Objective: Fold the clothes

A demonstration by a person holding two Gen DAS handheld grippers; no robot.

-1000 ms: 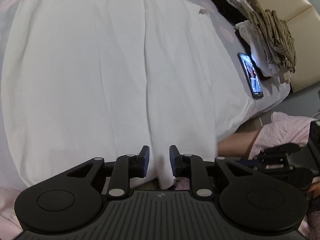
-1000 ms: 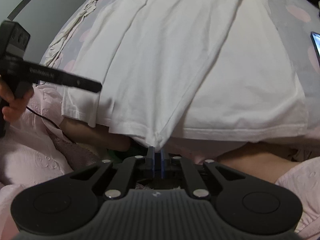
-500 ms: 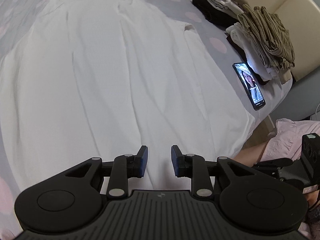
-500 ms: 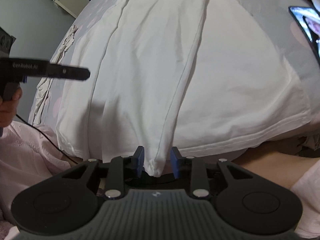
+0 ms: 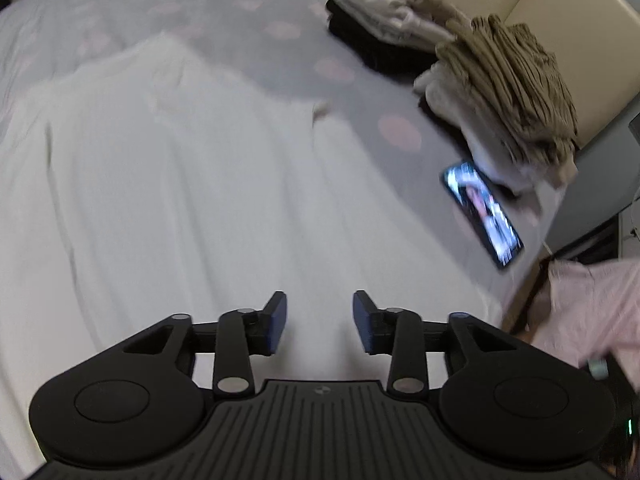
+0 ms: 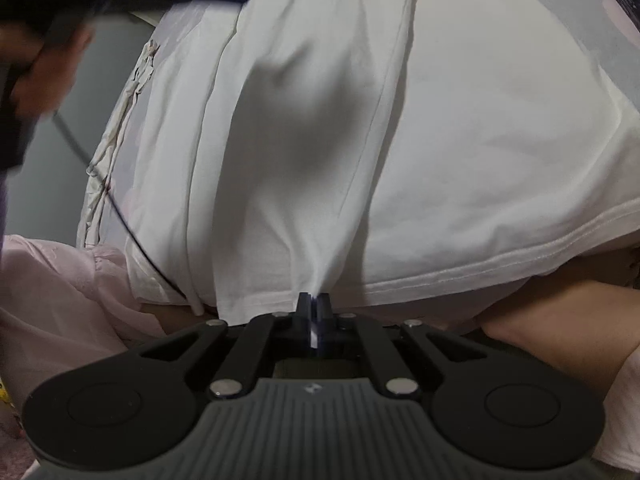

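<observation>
We are working on a large white cotton garment (image 5: 192,200) that is lying spread across the grey bedspread with pale pink dots (image 5: 256,12), its stitched hem hanging toward us over the near edge of the bed. In the right wrist view, the right gripper (image 6: 313,300) is pinching that hem, its jaws pressed together on a small tuck of cloth, and creases are fanning up the fabric from the pinch. In the left wrist view, the left gripper (image 5: 319,322) is hovering over the near part of the garment with its jaws spread wide and nothing between them.

We judge that the folding of this piece is only beginning: the garment is lying open and roughly flat, with long wrinkles running along its length and no fold laid over yet. One hem point is being held; the second grip has yet to be taken, and every fold is left to do.

Other pieces look finished. A heap of folded beige, white and black clothes (image 5: 480,76) is sitting at the far right of the bed, against a cream padded headboard (image 5: 560,4). A lit smartphone (image 5: 482,214) is lying just beside that heap, close to the garment's right edge.
</observation>
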